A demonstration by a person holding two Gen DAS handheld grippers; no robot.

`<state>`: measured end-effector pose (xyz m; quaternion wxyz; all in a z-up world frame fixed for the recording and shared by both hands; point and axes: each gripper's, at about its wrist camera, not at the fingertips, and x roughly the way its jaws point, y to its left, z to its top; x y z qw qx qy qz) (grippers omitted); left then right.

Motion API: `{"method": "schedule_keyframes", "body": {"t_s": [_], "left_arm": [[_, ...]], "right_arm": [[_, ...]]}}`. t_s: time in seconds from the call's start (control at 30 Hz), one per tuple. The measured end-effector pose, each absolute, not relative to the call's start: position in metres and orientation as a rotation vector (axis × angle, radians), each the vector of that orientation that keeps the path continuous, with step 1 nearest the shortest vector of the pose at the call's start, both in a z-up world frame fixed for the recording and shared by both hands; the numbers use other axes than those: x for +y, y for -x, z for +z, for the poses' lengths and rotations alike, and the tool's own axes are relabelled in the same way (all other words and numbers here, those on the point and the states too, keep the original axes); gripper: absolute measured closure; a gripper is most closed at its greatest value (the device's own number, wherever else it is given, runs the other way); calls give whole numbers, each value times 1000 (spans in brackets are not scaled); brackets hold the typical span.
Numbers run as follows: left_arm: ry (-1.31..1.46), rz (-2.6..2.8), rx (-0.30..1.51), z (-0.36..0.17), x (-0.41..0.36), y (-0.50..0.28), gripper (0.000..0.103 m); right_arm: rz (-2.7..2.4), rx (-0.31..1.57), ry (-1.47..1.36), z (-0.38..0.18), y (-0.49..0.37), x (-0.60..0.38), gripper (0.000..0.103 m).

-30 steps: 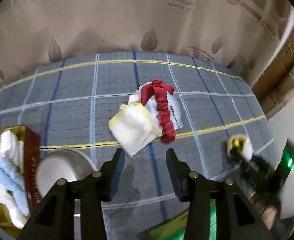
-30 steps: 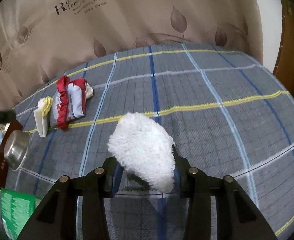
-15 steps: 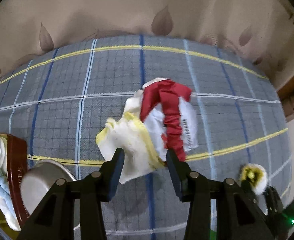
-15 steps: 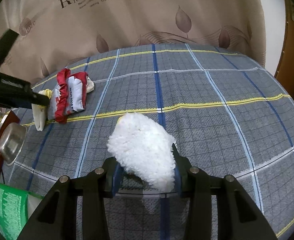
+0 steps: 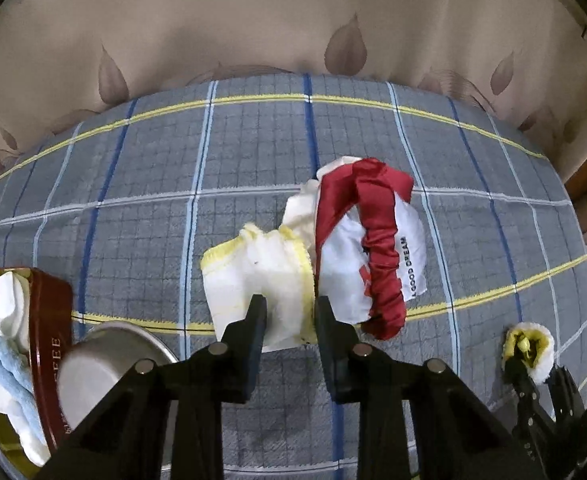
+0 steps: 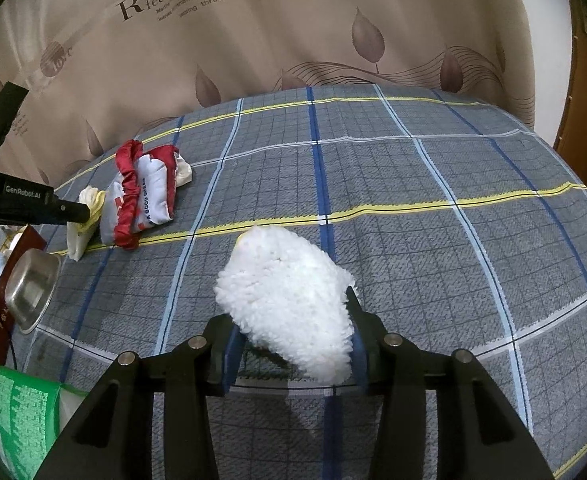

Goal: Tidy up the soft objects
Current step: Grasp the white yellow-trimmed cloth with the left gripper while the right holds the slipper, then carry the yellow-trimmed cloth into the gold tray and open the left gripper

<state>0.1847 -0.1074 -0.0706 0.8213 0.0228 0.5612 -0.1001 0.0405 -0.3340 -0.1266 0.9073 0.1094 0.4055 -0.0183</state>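
Observation:
A white cloth with yellow trim [image 5: 261, 276] lies on the grey checked bedspread [image 5: 173, 184], against a red-and-white fabric pouch [image 5: 373, 248]. My left gripper [image 5: 289, 308] points down over the cloth. Its jaws are closing, with the cloth's near fold filling the gap between the pads. In the right wrist view one left finger [image 6: 73, 212] touches the same cloth [image 6: 83, 224] beside the pouch [image 6: 141, 192]. My right gripper [image 6: 293, 336] holds a fluffy white mitt [image 6: 289, 304] above the bedspread; its jaws are opening slightly, pads still against the mitt. The left wrist view shows that mitt [image 5: 533, 352] at the right.
A maroon and gold tin [image 5: 49, 344] with white and blue cloths stands at the left, a steel bowl [image 5: 105, 364] beside it. A green packet [image 6: 25, 412] lies near the front left edge. A beige leaf-print curtain [image 6: 293, 32] hangs behind the bed.
My left gripper came forward and down onto the yellow-trimmed cloth and its jaws narrowed around the fold. The right gripper stayed put with the fluffy mitt.

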Motion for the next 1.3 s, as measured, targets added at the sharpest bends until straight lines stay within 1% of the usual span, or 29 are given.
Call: {"method": "schedule_keyframes", "body": {"t_s": [0.1, 0.27, 0.77, 1.07, 1.3], "left_arm": [[-24, -219, 1199, -68, -104, -183, 85], [-51, -240, 1179, -59, -101, -174, 88], [-89, -285, 1147, -39, -95, -149, 89], [-105, -343, 1116, -13, -85, -120, 89], [-100, -349, 1104, 9, -61, -97, 89]], "right_arm": [[-38, 837, -226, -127, -41, -334, 59], [-39, 837, -225, -126, -41, -334, 59], [-43, 839, -220, -127, -40, -333, 59], [-47, 843, -207, -128, -40, -332, 59], [-48, 844, -203, -128, -40, -332, 58]]}}
